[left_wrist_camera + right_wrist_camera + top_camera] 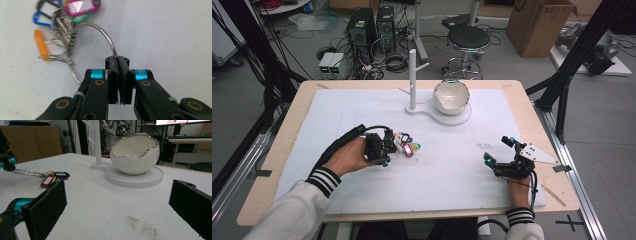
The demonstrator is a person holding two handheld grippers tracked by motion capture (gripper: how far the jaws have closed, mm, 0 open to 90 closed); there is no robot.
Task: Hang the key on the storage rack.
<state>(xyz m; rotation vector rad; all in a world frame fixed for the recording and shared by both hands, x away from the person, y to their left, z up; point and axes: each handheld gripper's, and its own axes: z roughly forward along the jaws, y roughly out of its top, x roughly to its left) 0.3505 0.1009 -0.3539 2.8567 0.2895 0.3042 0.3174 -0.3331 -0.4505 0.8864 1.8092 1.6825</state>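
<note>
White mat (362, 190): left claw (118, 61) pinches key ring (105, 35); right claw (117, 202) agape, well apart.

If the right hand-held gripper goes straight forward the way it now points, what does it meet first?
Probably the white stand's round base under the egg-shaped bowl. The right hand-held gripper is open, with only bare table cover before it. The key tags lie off to the side. Depth is uncertain.

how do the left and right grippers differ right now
The left gripper has its fingers shut on the key ring; the right gripper has its fingers wide open, with nothing between them. In the high view the left gripper sits by the tag bunch, while the right gripper rests apart near the table's right edge. Both are black with blue accents, each held in one hand.
</note>
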